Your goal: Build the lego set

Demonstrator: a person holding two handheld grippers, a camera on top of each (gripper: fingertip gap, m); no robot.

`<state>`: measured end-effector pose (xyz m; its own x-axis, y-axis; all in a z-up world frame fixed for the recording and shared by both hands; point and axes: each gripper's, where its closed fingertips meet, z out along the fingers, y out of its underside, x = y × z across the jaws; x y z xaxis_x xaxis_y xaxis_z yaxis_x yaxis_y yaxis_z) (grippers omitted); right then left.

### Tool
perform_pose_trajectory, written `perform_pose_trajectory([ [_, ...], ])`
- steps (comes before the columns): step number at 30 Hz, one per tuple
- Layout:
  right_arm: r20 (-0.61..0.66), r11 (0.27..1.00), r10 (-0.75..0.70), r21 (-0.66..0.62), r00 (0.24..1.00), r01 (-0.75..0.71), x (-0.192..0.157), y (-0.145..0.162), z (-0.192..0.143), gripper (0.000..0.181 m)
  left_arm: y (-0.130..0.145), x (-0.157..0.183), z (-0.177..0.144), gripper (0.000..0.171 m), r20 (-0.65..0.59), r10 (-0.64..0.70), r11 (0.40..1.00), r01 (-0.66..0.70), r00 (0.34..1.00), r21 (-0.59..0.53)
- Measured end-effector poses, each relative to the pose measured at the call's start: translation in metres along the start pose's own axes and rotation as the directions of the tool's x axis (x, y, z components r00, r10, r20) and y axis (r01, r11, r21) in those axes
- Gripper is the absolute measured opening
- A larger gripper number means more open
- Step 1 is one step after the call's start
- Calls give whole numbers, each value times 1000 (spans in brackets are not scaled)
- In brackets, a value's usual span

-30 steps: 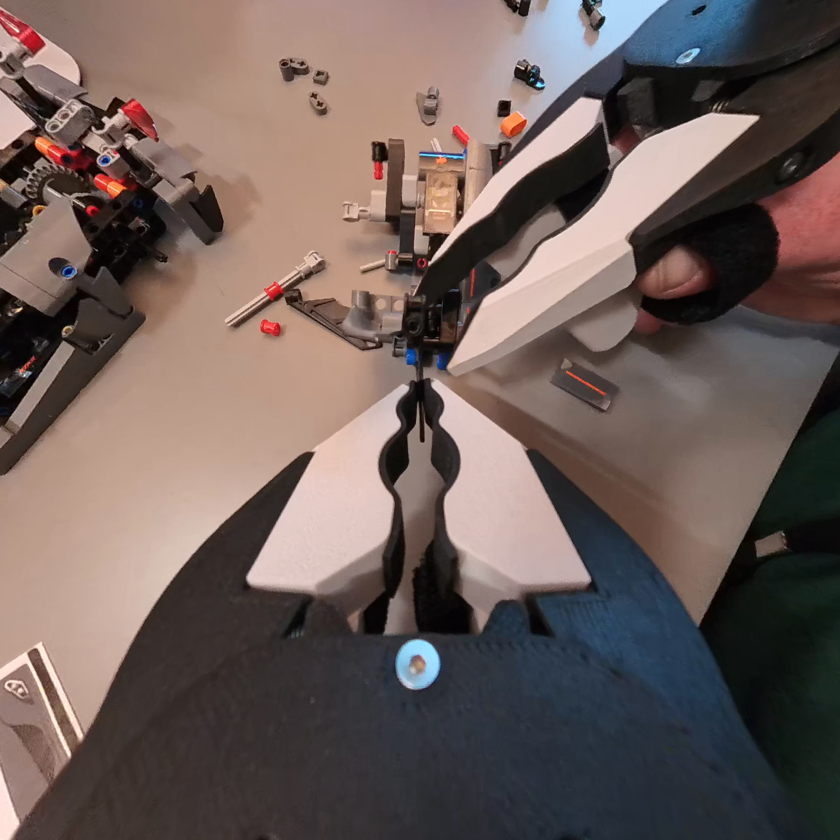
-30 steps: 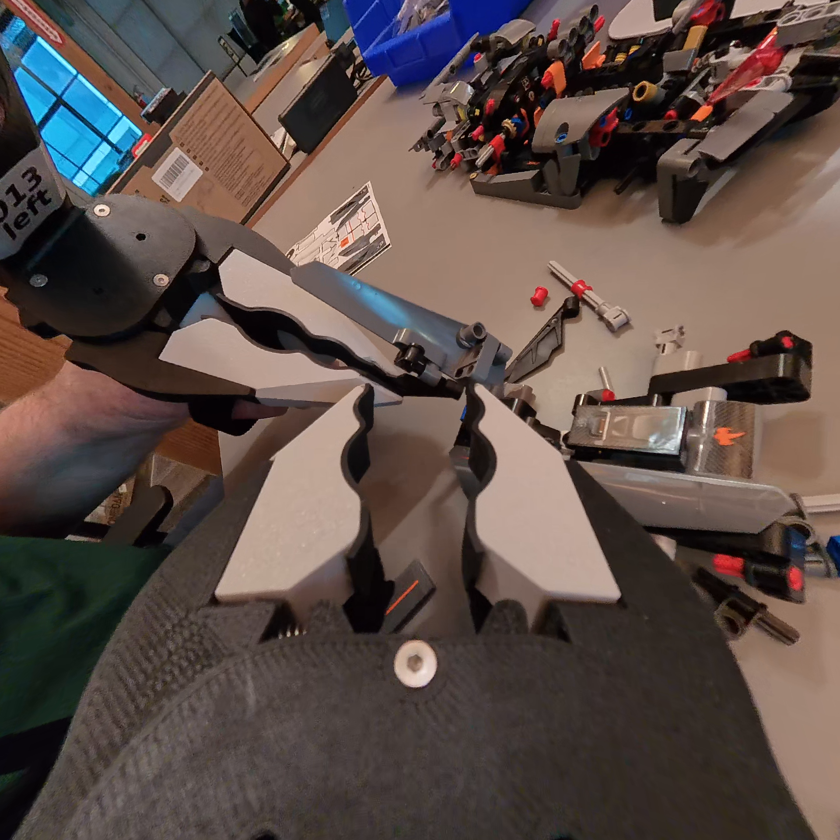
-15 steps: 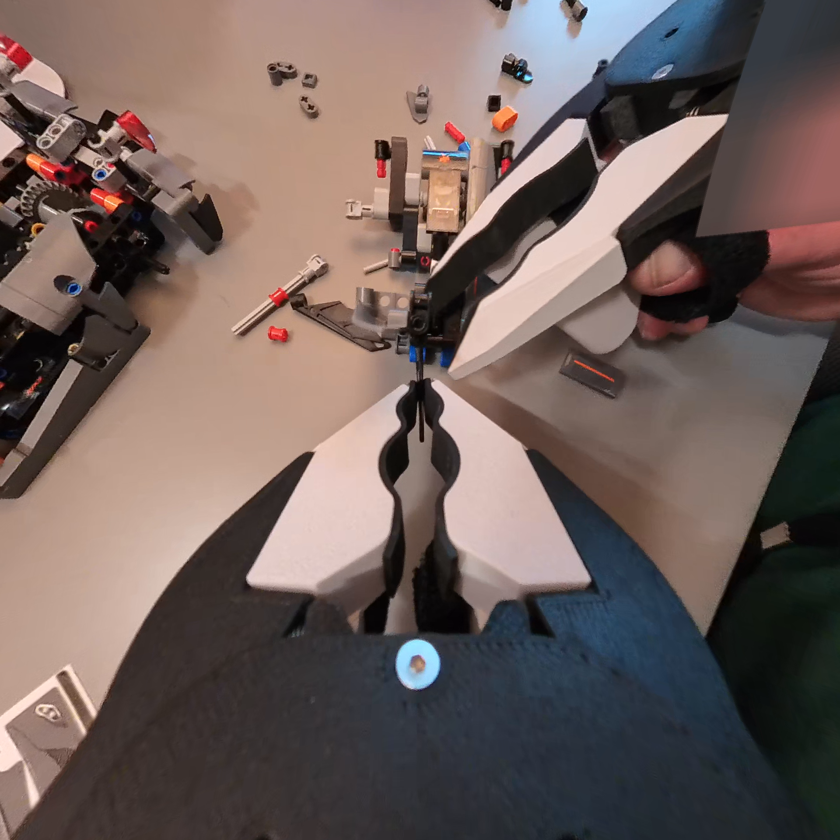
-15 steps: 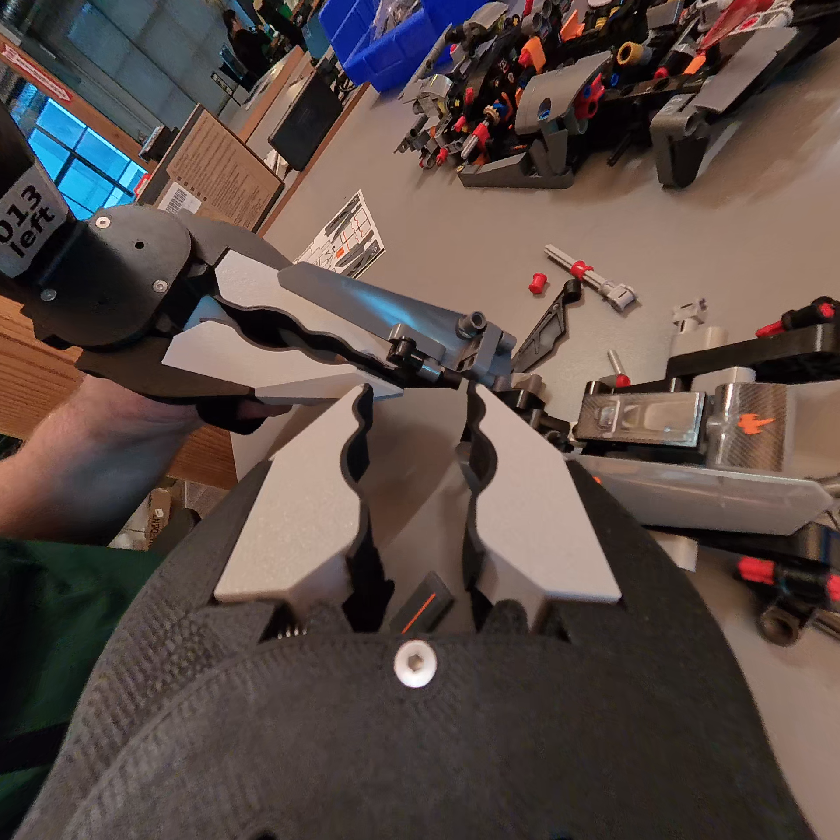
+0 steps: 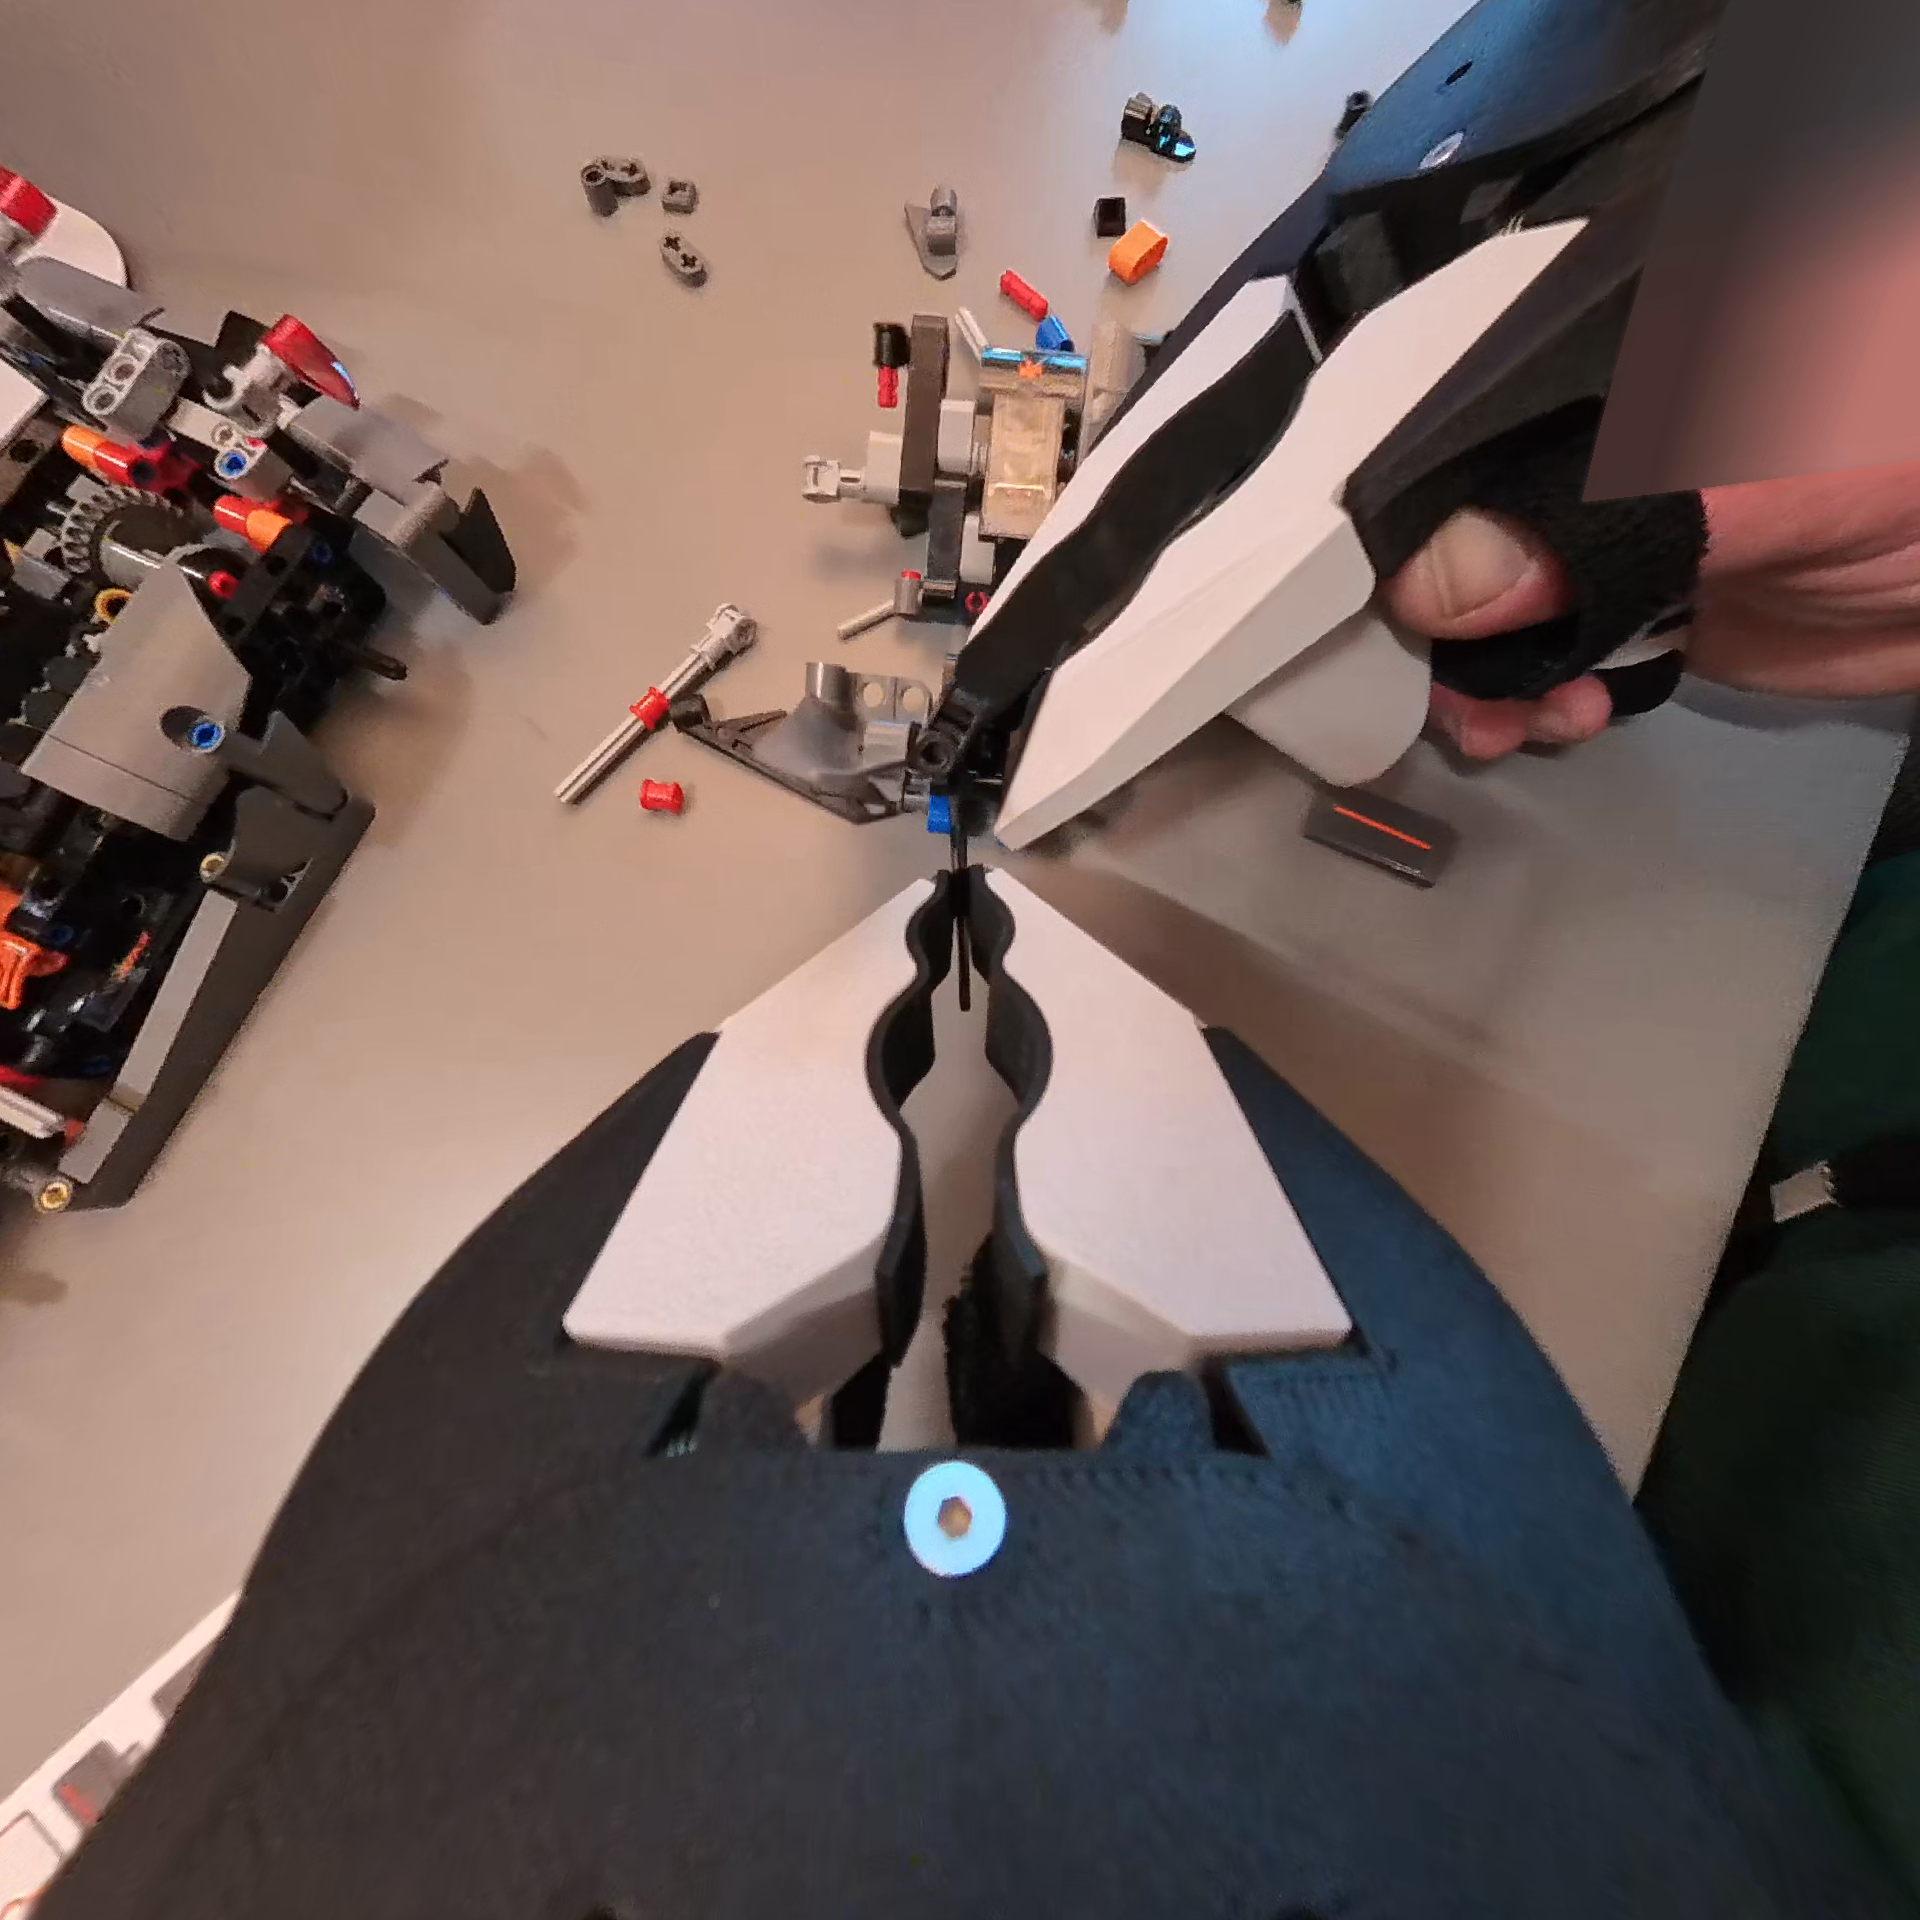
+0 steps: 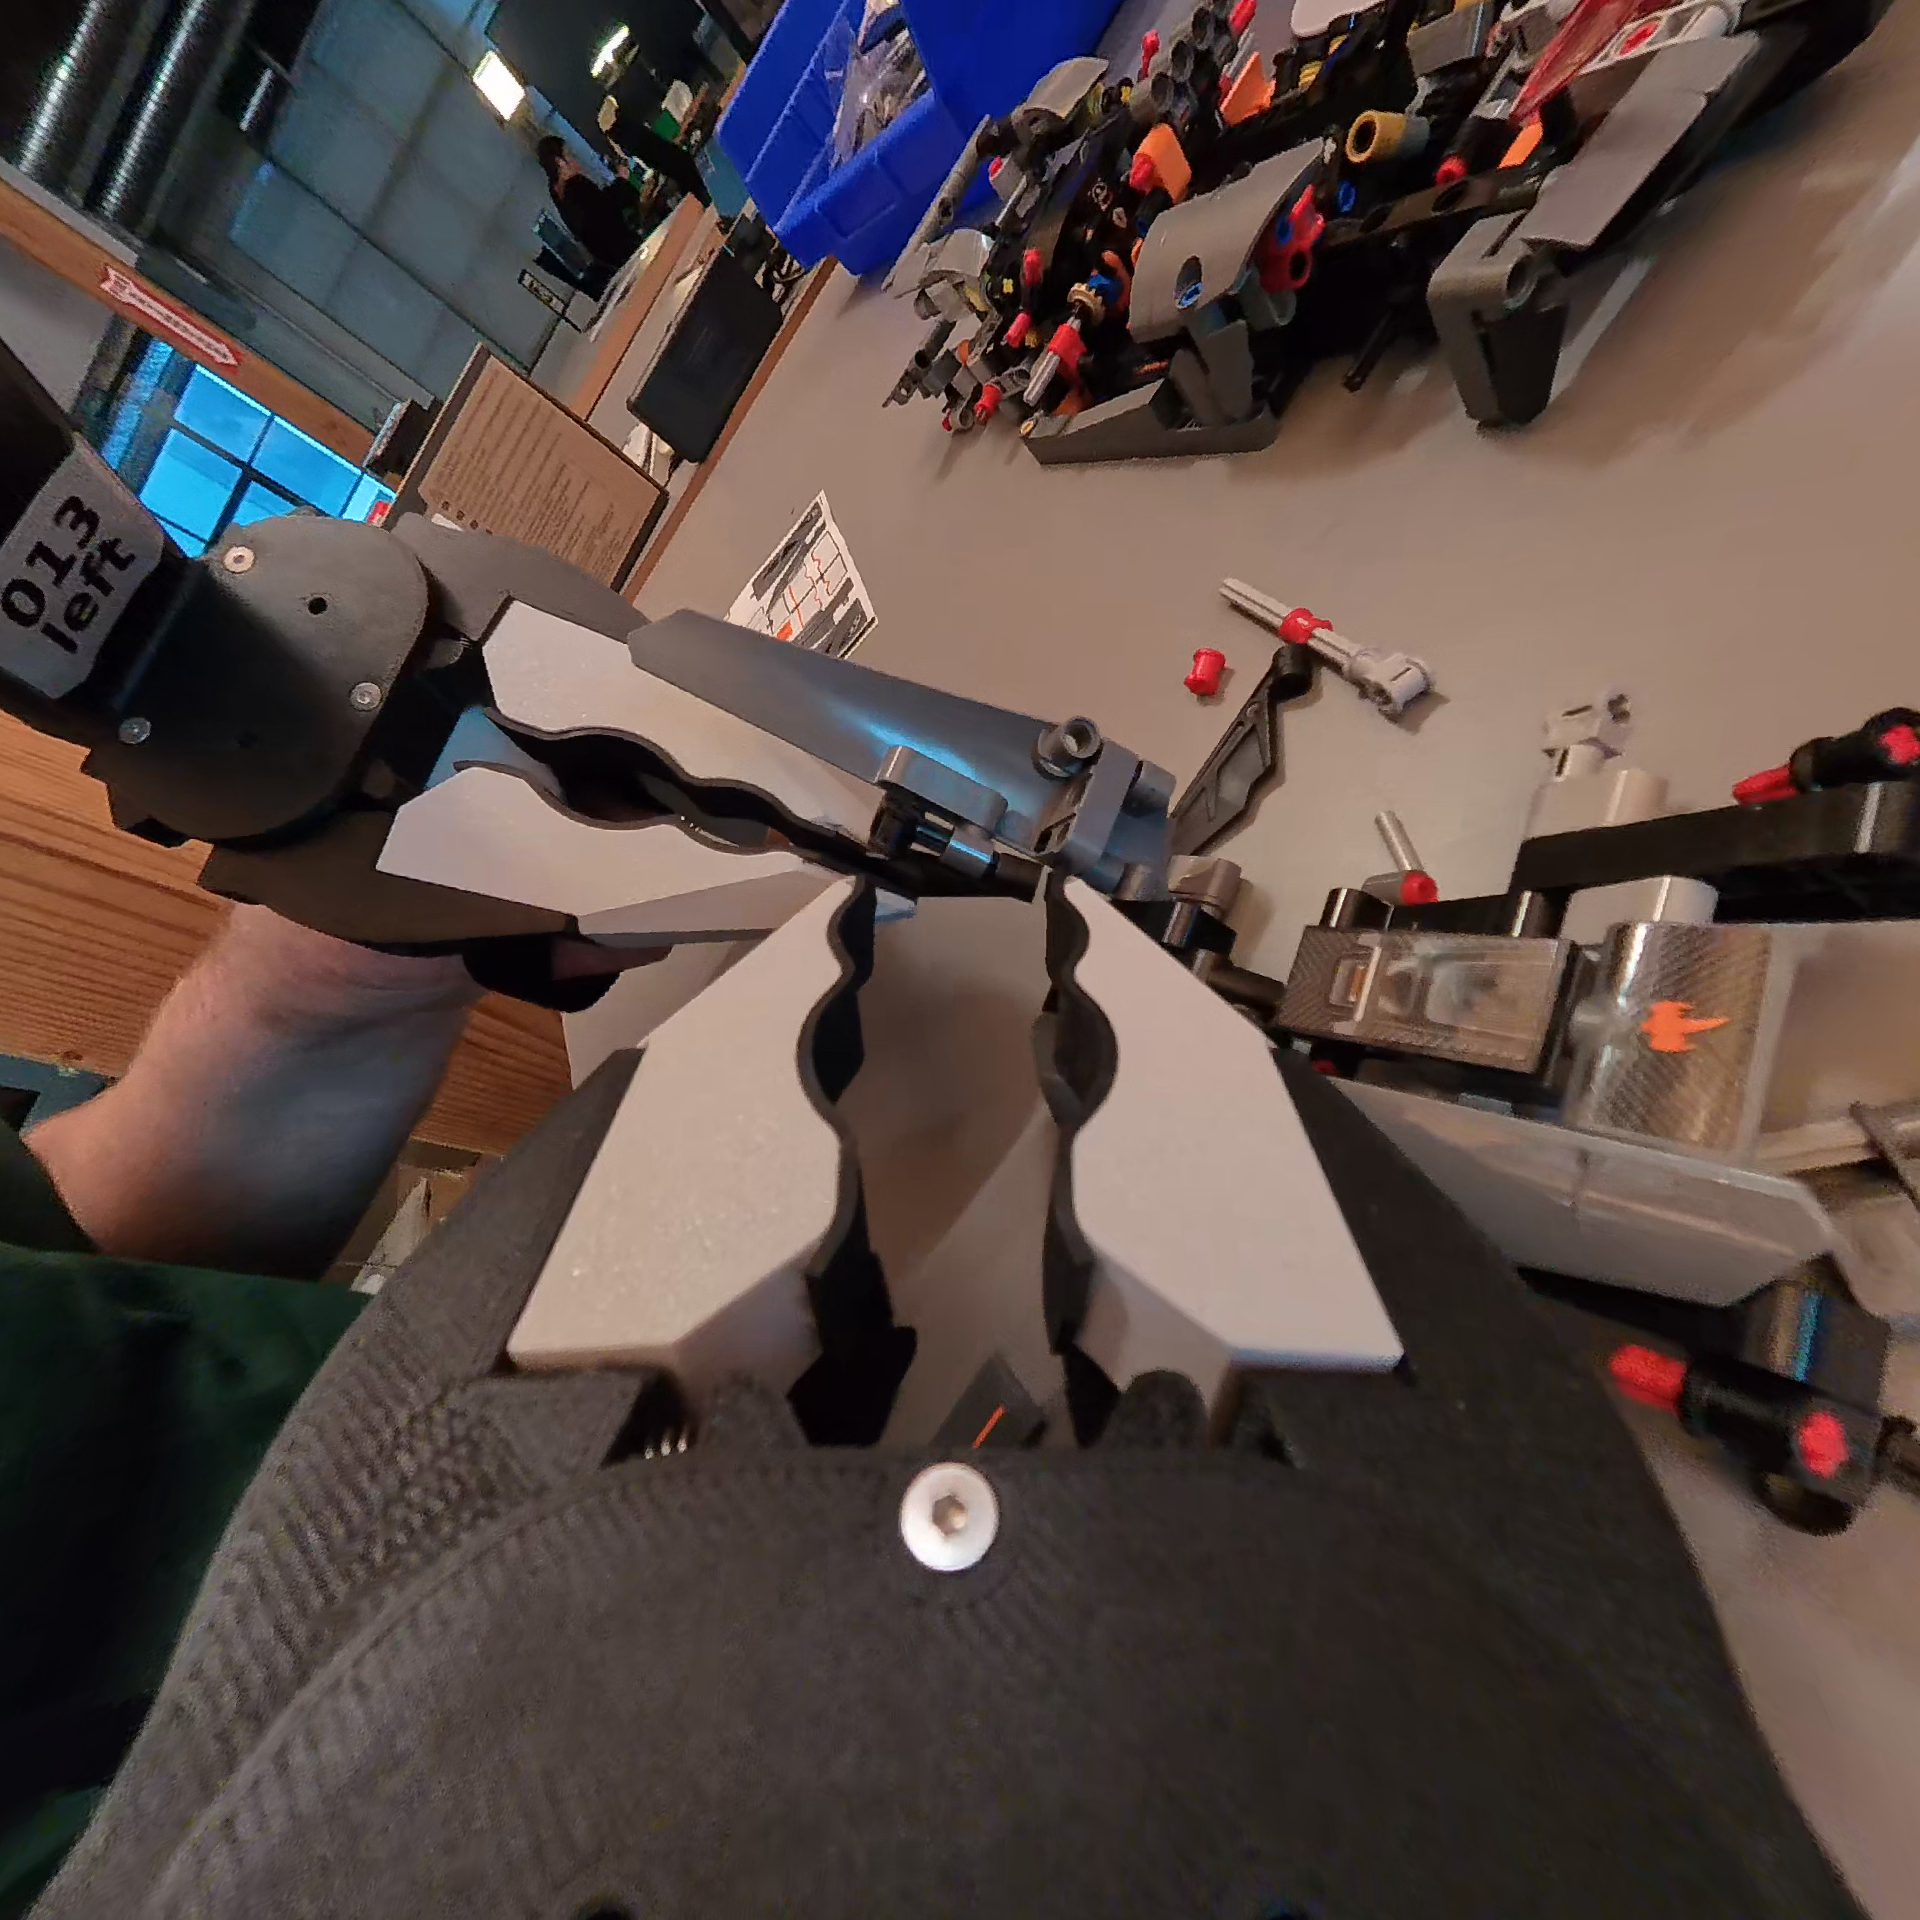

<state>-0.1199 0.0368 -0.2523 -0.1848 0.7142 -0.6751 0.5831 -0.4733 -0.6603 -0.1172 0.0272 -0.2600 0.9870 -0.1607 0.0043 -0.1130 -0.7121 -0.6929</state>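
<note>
My left gripper is shut on a thin dark grey panel, seen edge-on between its fingers in the left wrist view. The panel carries grey and black connectors at its free end and is held above the table. My right gripper is open. Its fingertips stand on either side of the black connector end of that panel, coming in from the upper right in the left wrist view. The left gripper also shows in the right wrist view, coming in from the left.
A large part-built lego car lies at the left. A sub-assembly with a clear part lies behind the grippers. Loose parts lie around: a grey axle, a red bush, a black tile. A sticker sheet and a blue bin are farther off. My two grippers' fingertips are within a few centimetres of each other. The red bush is about 7 cm from my right fingertips. Look for it in the right wrist view too.
Both grippers stay together at the panel's connector end. The right gripper has rolled and shifted slightly. The left gripper keeps its hold.
</note>
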Motion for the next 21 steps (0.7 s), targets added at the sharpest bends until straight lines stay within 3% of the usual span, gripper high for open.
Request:
perform_pose_trajectory([
  [3, -18, 1000, -20, -9, 1000, 20, 3, 0, 0, 17, -1, -3, -1, 0, 9, 13, 1000, -13, 1000, -3],
  [7, -13, 997, -56, -48, 998, 55, 6, 2, -3, 29, 0, -4, -1, 0, 3, 48, 999, -48, 999, -8],
  [12, 51, 974, -205, -87, 977, 209, -5, 4, -21, 43, 3, 3, 2, 0, -47, 87, 996, -88, 995, -15],
  [14, 24, 908, -393, -143, 919, 393, -3, 9, -30, 44, 3, 7, 2, 0, -55, 136, 991, -136, 989, -10],
  [16, -17, 794, -587, -209, 810, 571, 5, 10, -37, 46, 6, 6, 3, 0, -49, 161, 987, -161, 986, -13],
  [21, 34, 602, -780, -236, 625, 763, 0, -2, -44, 54, 2, 4, 0, 0, -28, 184, 983, -184, 982, 31],
])
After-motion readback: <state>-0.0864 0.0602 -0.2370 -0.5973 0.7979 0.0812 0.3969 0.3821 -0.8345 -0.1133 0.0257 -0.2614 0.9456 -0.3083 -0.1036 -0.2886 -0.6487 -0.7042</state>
